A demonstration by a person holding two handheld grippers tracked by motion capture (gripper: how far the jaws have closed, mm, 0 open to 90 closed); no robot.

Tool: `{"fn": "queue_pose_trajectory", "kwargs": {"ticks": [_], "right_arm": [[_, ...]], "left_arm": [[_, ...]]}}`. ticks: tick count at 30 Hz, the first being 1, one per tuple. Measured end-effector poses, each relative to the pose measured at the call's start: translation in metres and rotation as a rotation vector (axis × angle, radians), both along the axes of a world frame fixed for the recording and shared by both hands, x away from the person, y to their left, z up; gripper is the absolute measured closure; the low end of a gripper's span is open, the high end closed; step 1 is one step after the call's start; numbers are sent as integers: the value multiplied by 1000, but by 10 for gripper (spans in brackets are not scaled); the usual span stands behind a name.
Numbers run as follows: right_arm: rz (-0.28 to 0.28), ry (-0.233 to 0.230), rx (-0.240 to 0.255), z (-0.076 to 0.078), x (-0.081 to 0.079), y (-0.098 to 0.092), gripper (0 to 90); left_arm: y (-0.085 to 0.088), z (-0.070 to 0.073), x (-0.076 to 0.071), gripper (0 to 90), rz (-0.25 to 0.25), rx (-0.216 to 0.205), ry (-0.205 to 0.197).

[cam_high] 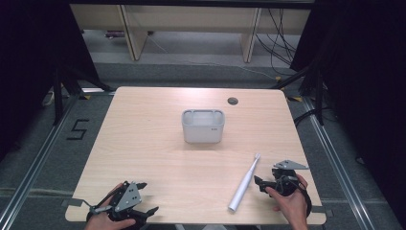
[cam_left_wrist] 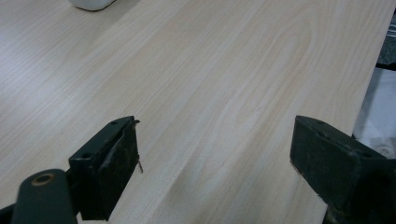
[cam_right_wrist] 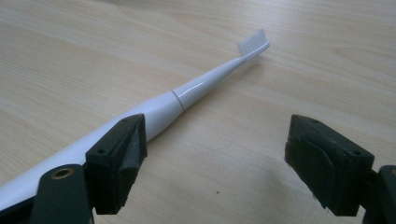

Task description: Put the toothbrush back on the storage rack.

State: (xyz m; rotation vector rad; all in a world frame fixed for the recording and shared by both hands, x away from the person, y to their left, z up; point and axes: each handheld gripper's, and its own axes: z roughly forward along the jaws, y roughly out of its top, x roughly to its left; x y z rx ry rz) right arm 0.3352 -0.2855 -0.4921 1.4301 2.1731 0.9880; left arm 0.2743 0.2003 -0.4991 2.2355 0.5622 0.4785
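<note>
Right gripper [cam_right_wrist: 212,154] has its jaws wide, nothing between them. Toothbrush [cam_high: 244,183] lies flat on the table [cam_high: 158,158], near-right area, head pointing far, base toward the near edge. In the right gripper view the handle runs outside the left jaw, not in the gap.

Likely risks:
- Closing from this pose would likely catch air or clip the handle with the jaw's outer face and roll it away. The gripper needs to shift sideways first.
- Handle is smooth, round and glossy; a pinch off its axis could squirt it out or spin it.
- It lies flat on the wood, so the jaws must come down to the surface; a scrape could push it along rather than grab it.
- Base end sits close to the near edge; a nudge that way could send it off.

Left gripper [cam_left_wrist: 215,154] also stands wide and empty, near-left corner, over bare wood.

Holder [cam_high: 203,125] stands mid-table, well apart from the toothbrush; the path between them looks unobstructed. Cable hole [cam_high: 232,101] lies beyond the holder to the right, out of the way.
</note>
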Motion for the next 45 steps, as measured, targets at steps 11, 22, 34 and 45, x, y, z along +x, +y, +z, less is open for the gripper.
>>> {"fn": "queue_pose_trajectory", "kwargs": {"ticks": [11, 22, 34, 45], "right_arm": [[-34, 23, 55, 9, -3, 4, 229], [50, 52, 47, 17, -4, 27, 264], [38, 128, 41, 12, 2, 43, 237], [16, 217, 4, 8, 7, 53, 226]], "left_arm": [[0, -1, 0, 148, 7, -7, -5], [0, -1, 0, 148, 11, 1, -10], [1, 0, 1, 148, 5, 17, -2], [1, -1, 1, 148, 3, 5, 5]]}}
